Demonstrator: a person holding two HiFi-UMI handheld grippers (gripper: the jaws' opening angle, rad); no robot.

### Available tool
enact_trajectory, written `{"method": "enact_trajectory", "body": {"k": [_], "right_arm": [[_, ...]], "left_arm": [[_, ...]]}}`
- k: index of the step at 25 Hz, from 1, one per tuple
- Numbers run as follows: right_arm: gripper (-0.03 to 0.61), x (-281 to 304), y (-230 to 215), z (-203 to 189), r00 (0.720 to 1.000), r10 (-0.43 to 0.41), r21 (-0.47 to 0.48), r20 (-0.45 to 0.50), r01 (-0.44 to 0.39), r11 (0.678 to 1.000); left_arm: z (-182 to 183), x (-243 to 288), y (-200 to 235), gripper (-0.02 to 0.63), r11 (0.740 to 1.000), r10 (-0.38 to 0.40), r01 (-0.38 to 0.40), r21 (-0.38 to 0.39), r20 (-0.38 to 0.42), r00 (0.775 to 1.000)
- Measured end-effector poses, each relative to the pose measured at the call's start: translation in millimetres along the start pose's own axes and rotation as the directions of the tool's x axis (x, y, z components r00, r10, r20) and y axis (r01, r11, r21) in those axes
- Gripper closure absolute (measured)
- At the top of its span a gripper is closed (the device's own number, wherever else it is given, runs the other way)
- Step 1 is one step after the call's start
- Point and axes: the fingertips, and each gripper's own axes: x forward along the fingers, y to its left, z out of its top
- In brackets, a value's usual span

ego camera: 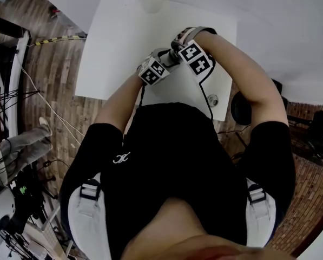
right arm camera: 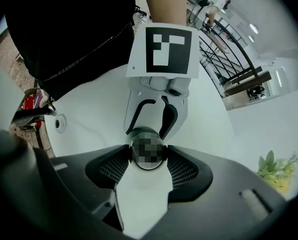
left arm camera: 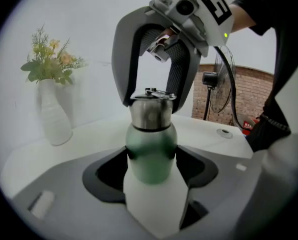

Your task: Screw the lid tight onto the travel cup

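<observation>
Over the near right part of the white table (ego camera: 118, 42), the person brings both tools together on the cup (left arm camera: 151, 149). The left gripper (left arm camera: 152, 170) comes in from the side. Its fingers (left arm camera: 106, 176) are closed narrow on the cup's green body, with a dark pad pressing on each side. The cup stands upright in that grip. No view shows whether its base rests on the table. The steel lid (left arm camera: 149, 111) sits on top of the cup, with a thin wire loop lying across its crown. The right gripper (right arm camera: 148, 154) reaches down over it from above, looking straight onto the lid's round top. Its fingers (right arm camera: 181, 169) stand fairly wide, and their ribbed pads touch the lid's rim on the left and the right, so the lid is held between them. In the head view the two marker cubes sit close together, the right one a little farther and to the right of the left one. A white vase (left arm camera: 54, 114) with flowers (left arm camera: 49, 64) stands at the far edge of the table, well apart from the cup. Beyond the table's right side a fan (left arm camera: 216, 96) stands before a brick wall.
</observation>
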Motion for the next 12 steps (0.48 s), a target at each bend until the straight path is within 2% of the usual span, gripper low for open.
{"method": "enact_trajectory", "body": {"k": [4, 7, 9, 12], "right_arm": [[0.336, -1.2, 1.4, 0.1, 0.997, 0.030, 0.130, 0.074, -0.039, 0.991], [0.336, -3.0, -0.3, 1.5, 0.990, 0.005, 0.237, 0.140, -0.038, 0.971], [0.337, -5.6, -5.2, 3.9, 0.979, -0.052, 0.321, 0.196, -0.014, 0.947], [0.336, -7.1, -7.8, 7.2, 0.951, -0.136, 0.468, 0.277, -0.010, 0.884]], "left_arm": [[-0.1, 2.1, -1.2, 0.259, 1.000, -0.012, 0.012, 0.010, -0.004, 1.000], [-1.3, 1.1, -1.8, 0.261, 1.000, -0.020, 0.020, 0.008, -0.009, 1.000], [-1.1, 0.6, -1.5, 0.261, 1.000, -0.016, 0.016, 0.010, -0.007, 1.000], [-4.1, -0.4, -3.2, 0.261, 1.000, -0.015, 0.015, 0.011, -0.007, 1.000]]}}
